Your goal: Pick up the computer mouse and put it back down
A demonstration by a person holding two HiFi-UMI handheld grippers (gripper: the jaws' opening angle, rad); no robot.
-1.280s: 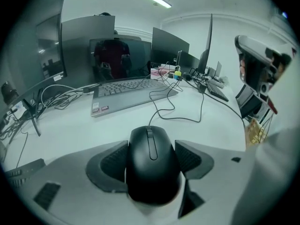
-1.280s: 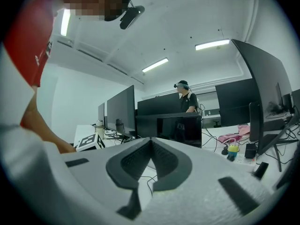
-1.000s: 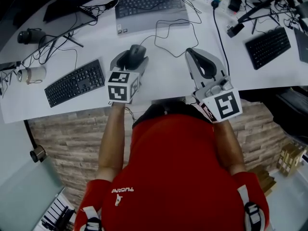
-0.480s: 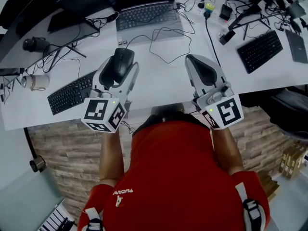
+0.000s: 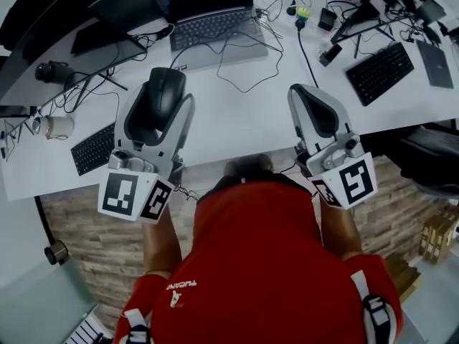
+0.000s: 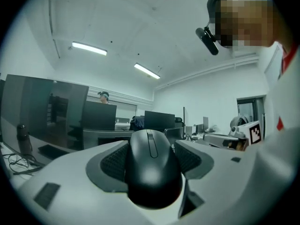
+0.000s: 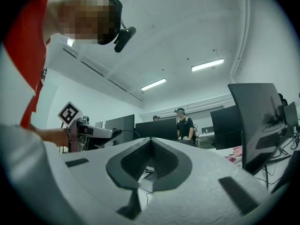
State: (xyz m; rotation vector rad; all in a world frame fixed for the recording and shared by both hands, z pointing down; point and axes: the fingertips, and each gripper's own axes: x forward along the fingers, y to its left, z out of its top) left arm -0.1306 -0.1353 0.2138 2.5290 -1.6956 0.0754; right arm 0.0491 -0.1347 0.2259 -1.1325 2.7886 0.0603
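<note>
Looking steeply down past a red shirt onto a white desk.

Nearest, holding two grippers out over the desk's front edge.

Clamping the jaws of the left gripper on the flanks of a black computer mouse, with its wheel end pointing away.

Carrying that mouse higher and closer to the head camera than a second ago, and hanging it now in the air over the desk. By that, probably finishing the pick-up half, leaving only the setting down.

Keeping the jaws of the right gripper pressed together on nothing, idling well apart from the mouse.

Further off, hiding part of a black keyboard behind the left gripper.

Failing to tell which tangled cable near the laptop belongs to the mouse.
</note>
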